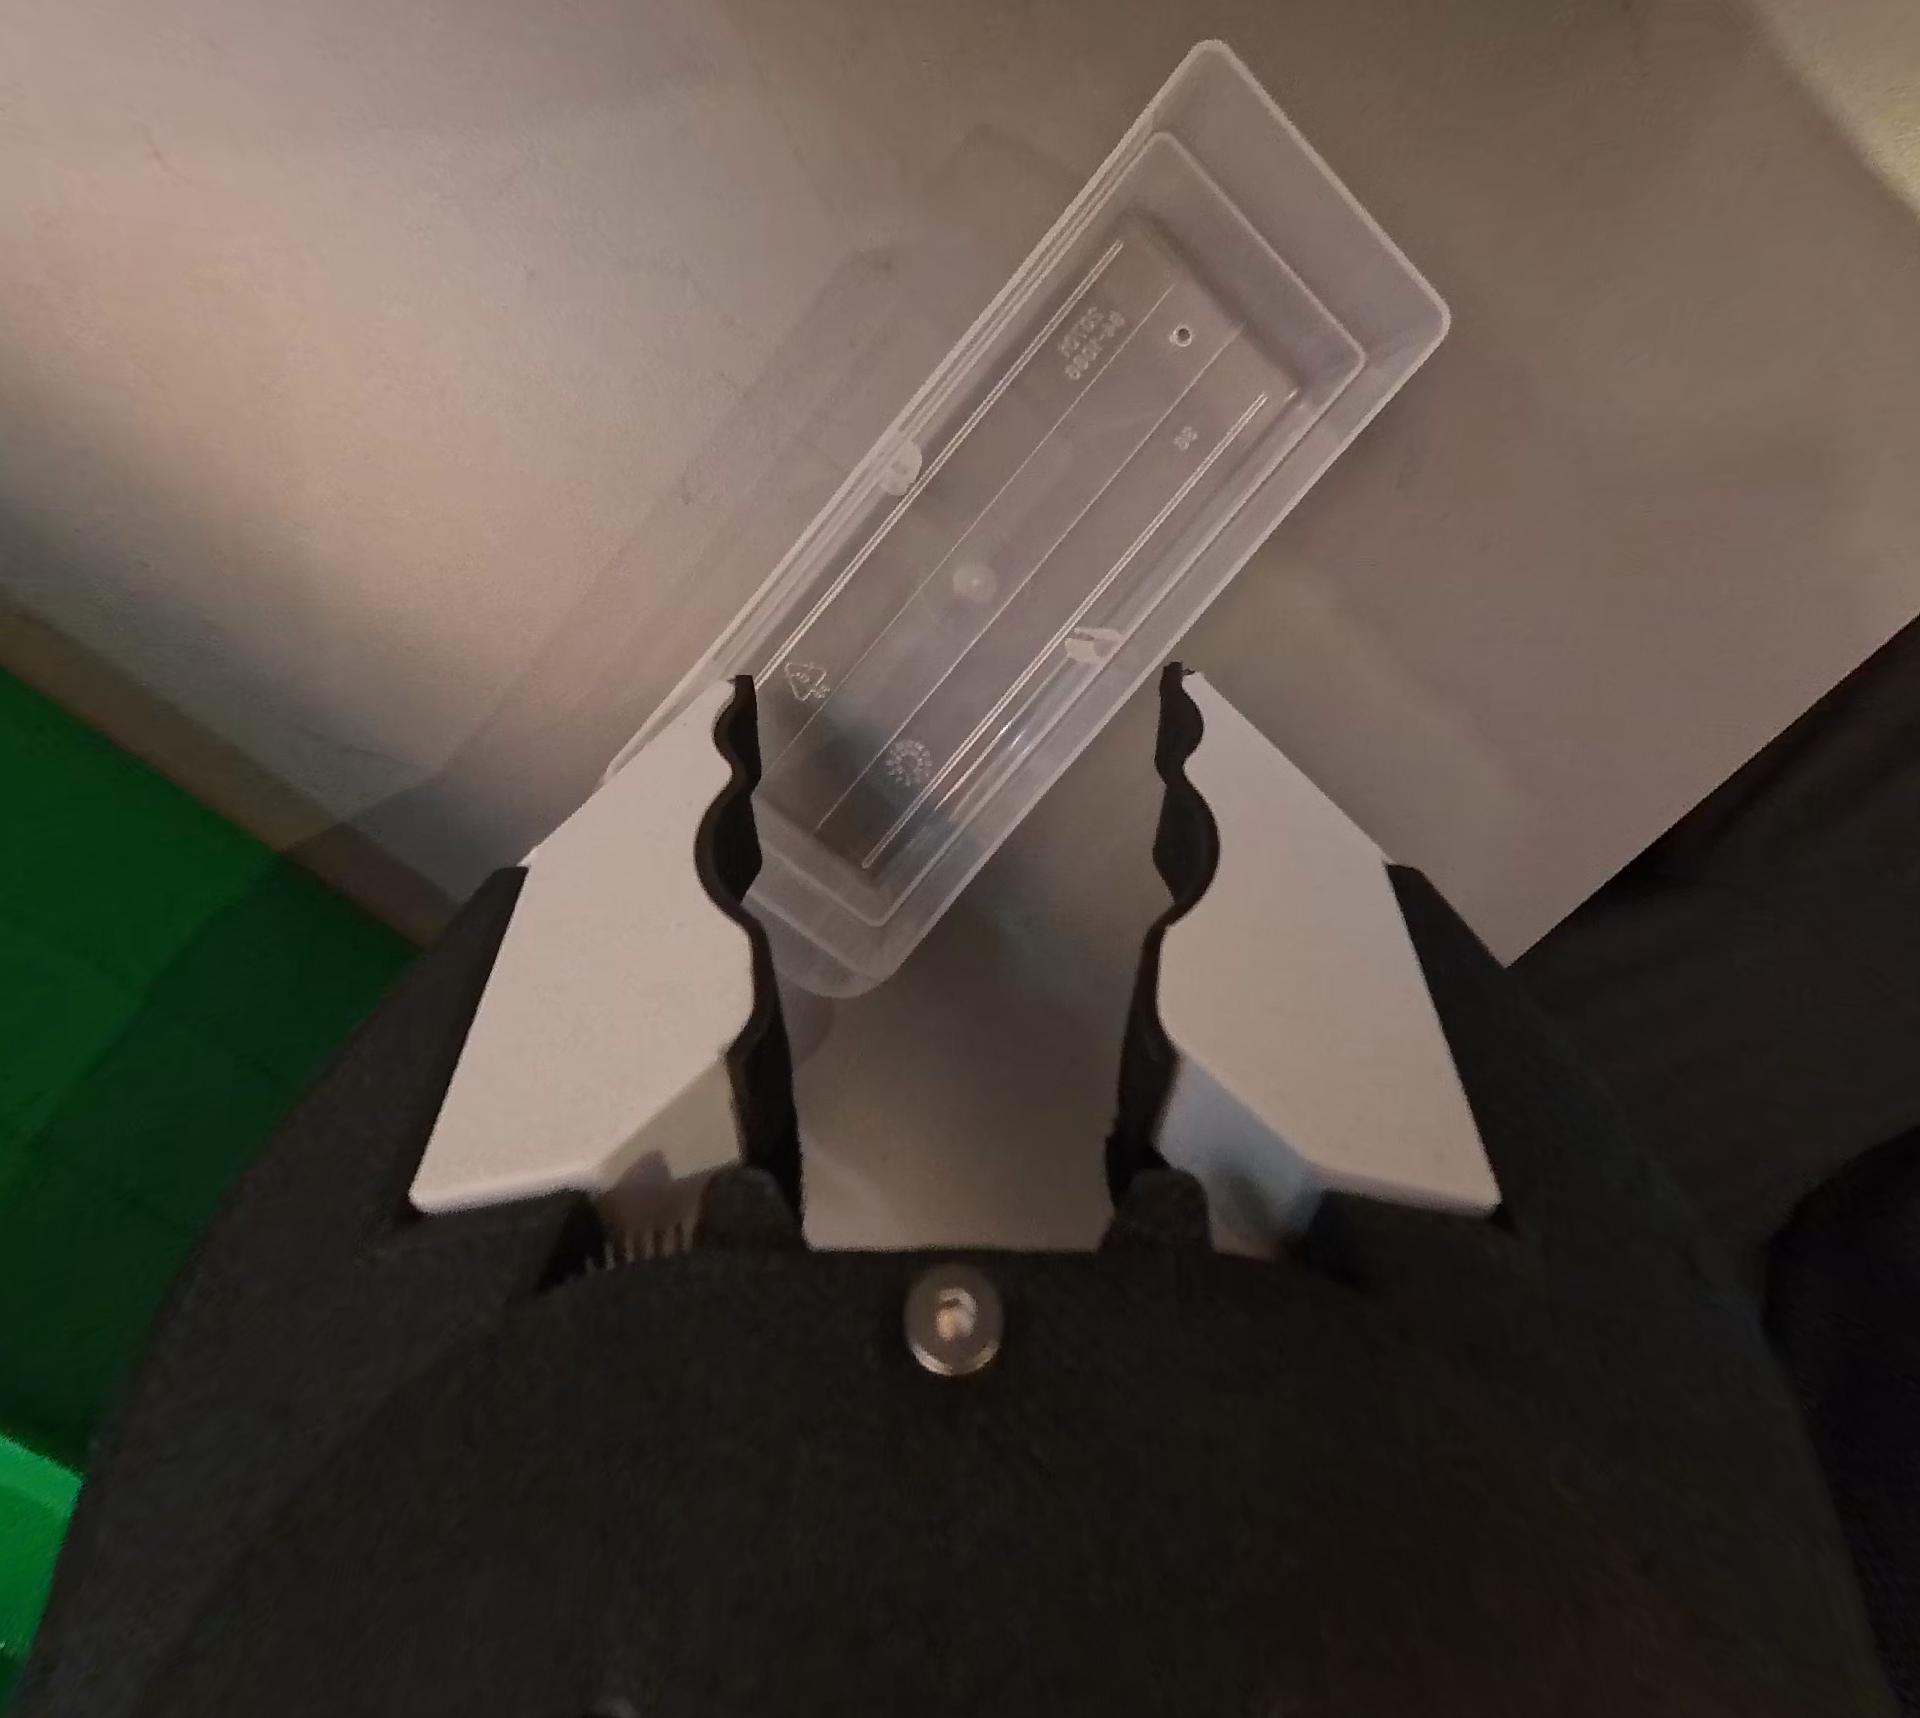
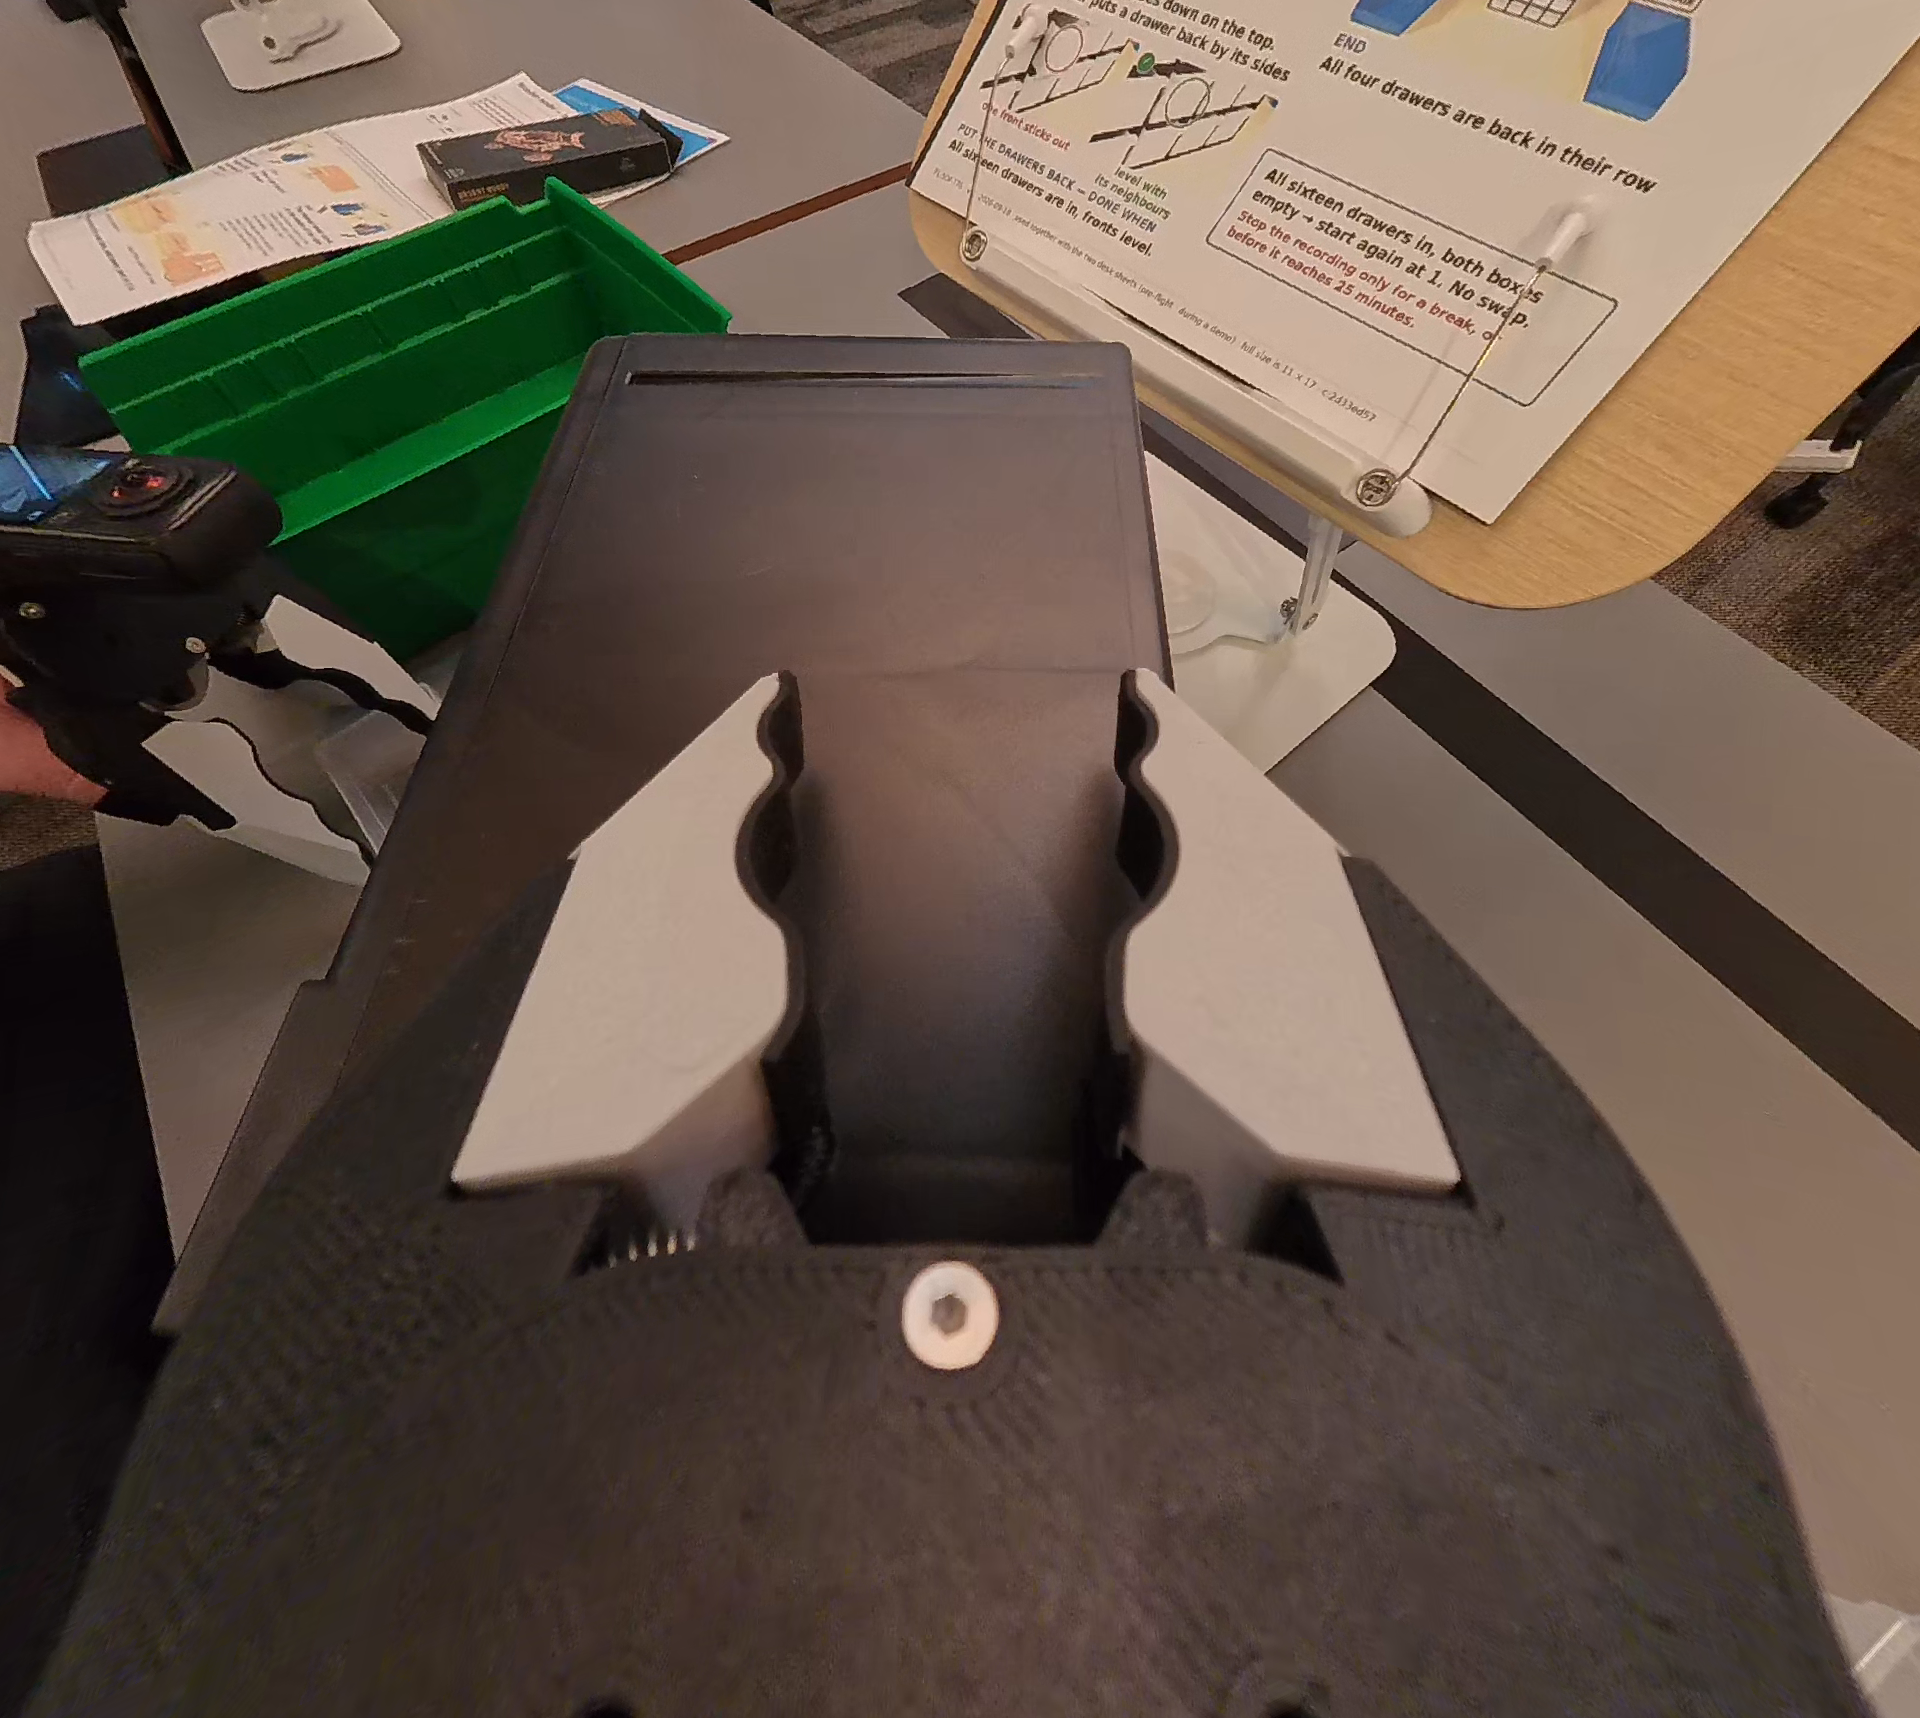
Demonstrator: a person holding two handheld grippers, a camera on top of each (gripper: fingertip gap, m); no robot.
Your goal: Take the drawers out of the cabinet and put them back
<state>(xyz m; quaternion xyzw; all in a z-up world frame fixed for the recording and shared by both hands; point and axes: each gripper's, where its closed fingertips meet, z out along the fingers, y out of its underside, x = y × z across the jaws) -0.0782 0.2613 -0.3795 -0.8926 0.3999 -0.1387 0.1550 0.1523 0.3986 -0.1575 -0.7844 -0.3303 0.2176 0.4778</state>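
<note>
Jaws on both were spread wide, holding nothing. The left gripper (image 1: 961,681) hovered over a clear plastic drawer (image 1: 1049,515) lying diagonally mid-frame on the grey table (image 1: 364,214) — empty, near end between the fingers. The right gripper (image 2: 956,681) sat over the black cabinet (image 2: 873,505) top. Green bin (image 2: 395,411) at centre left — empty too.

drawer (image 1: 1049,525) between open left claw (image 1: 961,681) fingers | cabinet (image 2: 831,546) fills right path
</note>
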